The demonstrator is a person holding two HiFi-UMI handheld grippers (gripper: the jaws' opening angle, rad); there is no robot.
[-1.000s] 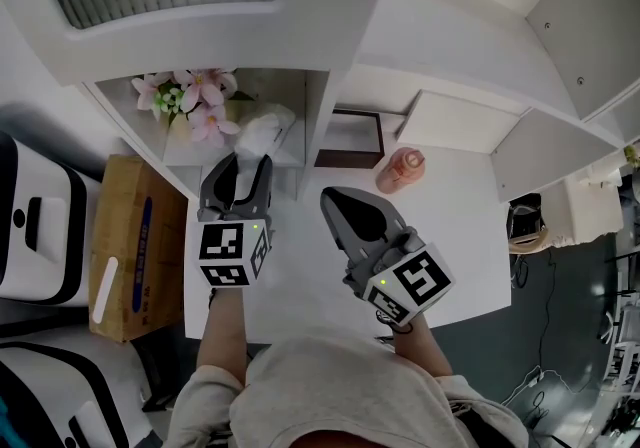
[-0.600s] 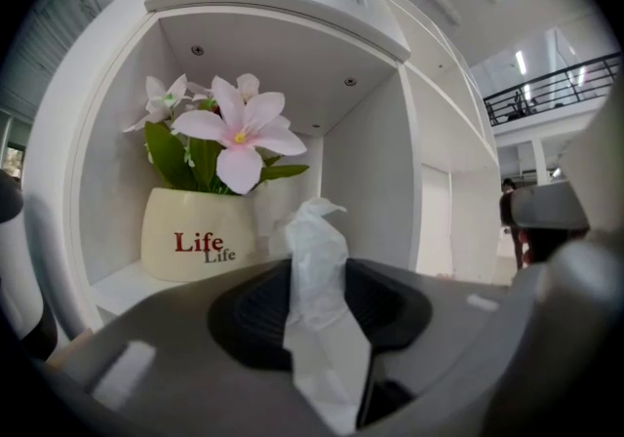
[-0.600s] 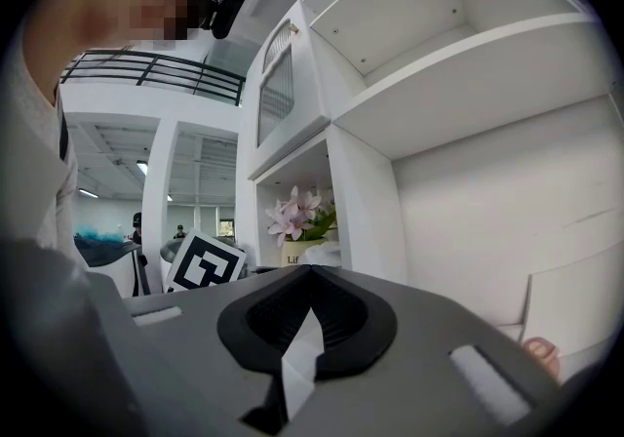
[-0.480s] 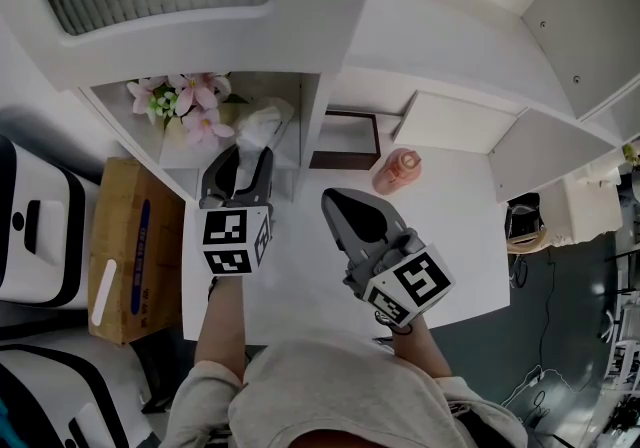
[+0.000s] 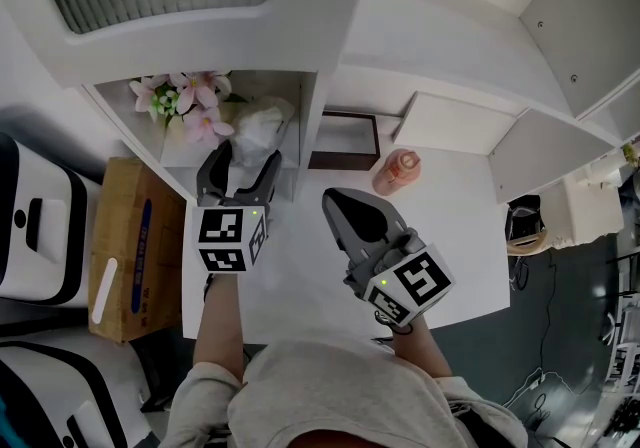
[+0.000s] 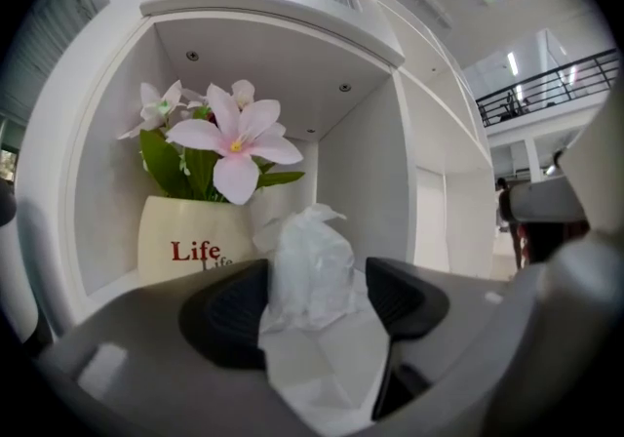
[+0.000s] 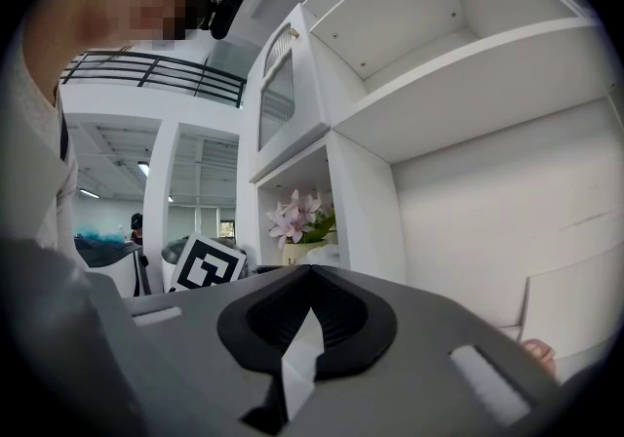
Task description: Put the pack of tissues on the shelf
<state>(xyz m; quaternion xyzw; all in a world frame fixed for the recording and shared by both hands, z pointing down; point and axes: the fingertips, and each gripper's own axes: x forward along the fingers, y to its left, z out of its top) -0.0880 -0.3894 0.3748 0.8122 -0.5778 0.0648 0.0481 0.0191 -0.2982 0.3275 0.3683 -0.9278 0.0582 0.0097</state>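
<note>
The pack of tissues (image 5: 258,126) (image 6: 312,264), in crinkled clear wrap, sits in the lower shelf compartment (image 5: 292,101) (image 6: 356,172), right of a white vase of pink flowers (image 5: 188,101) (image 6: 195,240). My left gripper (image 5: 247,153) (image 6: 312,303) reaches into that compartment with its jaws opening. The pack stands between the dark pads, which do not press on it. My right gripper (image 5: 335,198) (image 7: 312,274) hovers over the white table (image 5: 470,236), shut and empty.
A dark picture frame (image 5: 345,141) and a pink bottle (image 5: 400,168) stand at the back of the table. A cardboard box (image 5: 125,246) lies on the floor at the left. White cupboard doors (image 5: 540,151) stand to the right.
My left gripper's jaws have spread apart and let go of the tissue pack, which now rests on the shelf. The right gripper has stayed in place.
</note>
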